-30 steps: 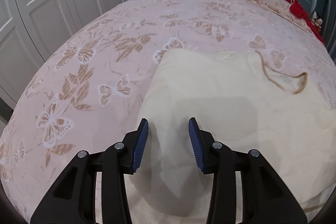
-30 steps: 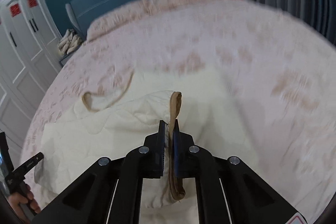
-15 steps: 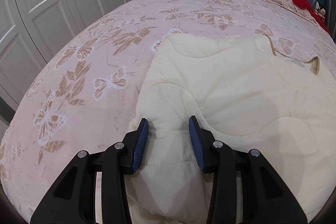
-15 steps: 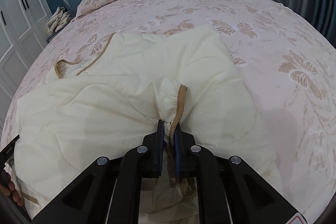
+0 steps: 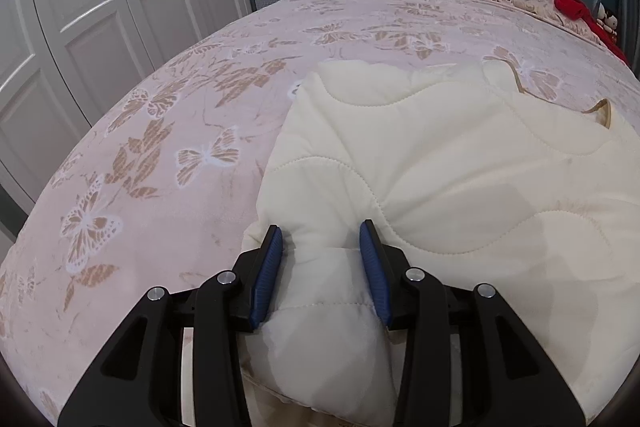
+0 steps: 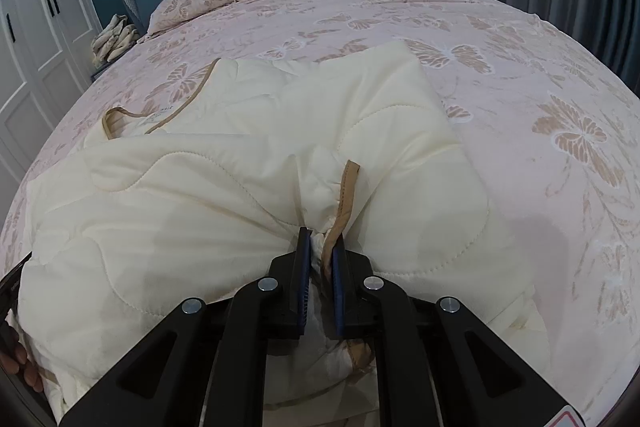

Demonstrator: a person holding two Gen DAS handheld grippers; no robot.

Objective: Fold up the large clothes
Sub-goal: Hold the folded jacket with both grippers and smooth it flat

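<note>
Left gripper (image 5: 320, 239) clamped on a thick padded fold of cream quilted jacket (image 5: 460, 167), down by the near edge of the bed (image 5: 140, 187). Right gripper (image 6: 322, 247) pinched nearly shut on a bunched tan-trimmed edge (image 6: 347, 187) of the same jacket, also by the near edge. Judged partway: one half looks laid over, upper part spread toward the bed's middle, collar trim (image 6: 120, 119) showing at left. Left to do, likely: setting down the held edges, smoothing, further folds into a compact bundle.
</note>
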